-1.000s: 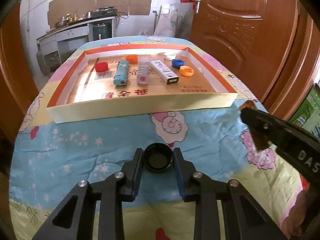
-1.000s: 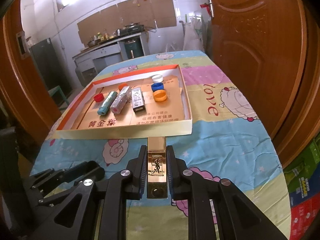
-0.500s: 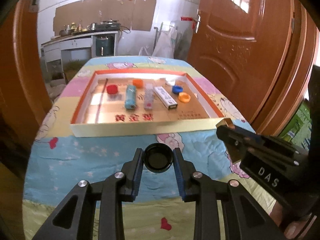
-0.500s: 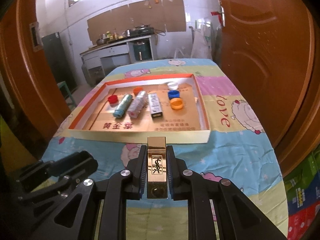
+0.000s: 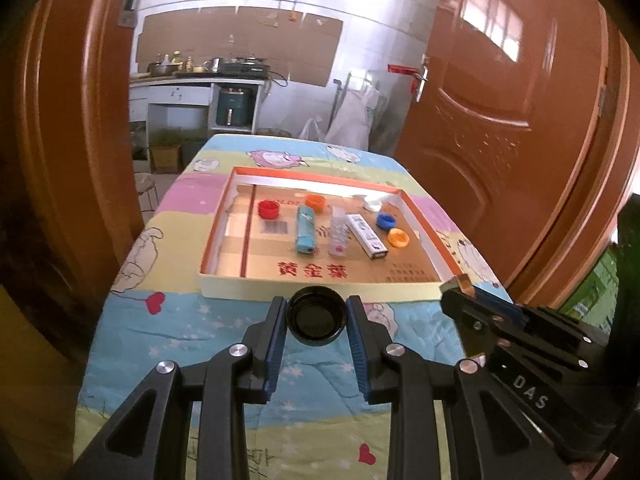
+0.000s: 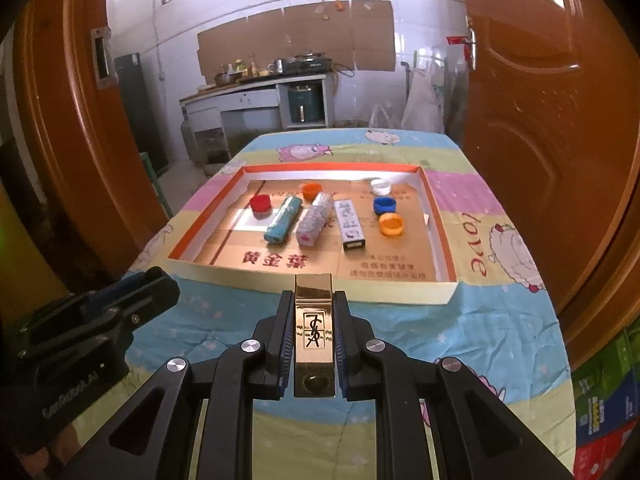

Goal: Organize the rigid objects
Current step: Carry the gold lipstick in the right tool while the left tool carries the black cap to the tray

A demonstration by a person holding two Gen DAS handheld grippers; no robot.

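Left wrist view: left gripper (image 5: 316,316) clamps black cap (image 5: 316,316), aloft before tray (image 5: 320,292) at 12 o'clock. Right gripper (image 6: 314,336) pinches gold lighter (image 6: 314,336) lengthwise, likely aligned for lighter row; caps flank rows.

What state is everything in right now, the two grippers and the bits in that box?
Left gripper: shut on the black cap, above the table.
Right gripper: shut on the gold lighter.
Shallow box: open-topped, flat on the table.
Blue lighter, clear lighter, white lighter: lying flat, side by side.
Orange cap: open side up.
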